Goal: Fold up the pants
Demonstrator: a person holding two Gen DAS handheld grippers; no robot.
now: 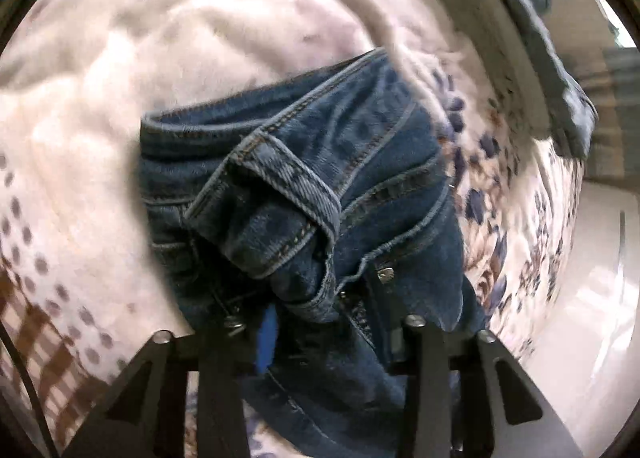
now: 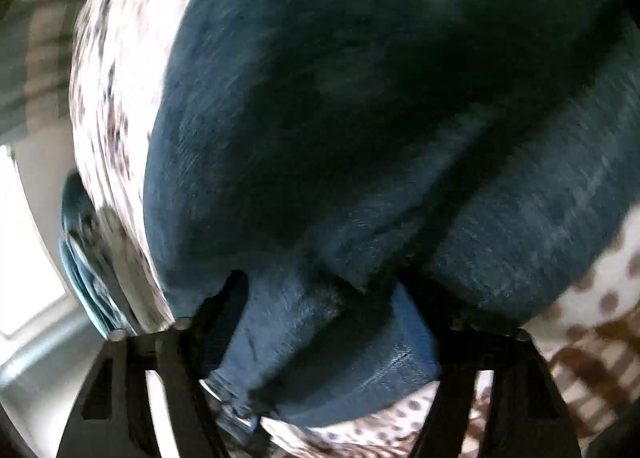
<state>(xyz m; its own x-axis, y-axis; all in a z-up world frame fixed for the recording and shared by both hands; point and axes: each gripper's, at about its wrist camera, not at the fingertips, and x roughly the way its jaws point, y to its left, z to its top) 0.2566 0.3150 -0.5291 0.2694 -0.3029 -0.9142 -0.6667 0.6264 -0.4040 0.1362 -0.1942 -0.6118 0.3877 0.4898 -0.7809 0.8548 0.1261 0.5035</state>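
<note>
Blue denim pants (image 1: 304,193) fill the middle of the left wrist view, waistband and belt loop bunched up just in front of my left gripper (image 1: 320,322). Its fingers are closed on the denim near the zipper and a rivet. In the right wrist view the pants (image 2: 360,117) cover most of the frame as smooth dark denim. My right gripper (image 2: 320,298) is shut on a fold of that fabric. Both views are blurred by motion. The fingertips are hidden by cloth.
The pants lie on a white bedspread (image 1: 160,77) with blue and brown floral and dotted print. More blue cloth (image 1: 532,17) hangs at the bed's far right edge. A pale floor (image 1: 592,298) shows on the right.
</note>
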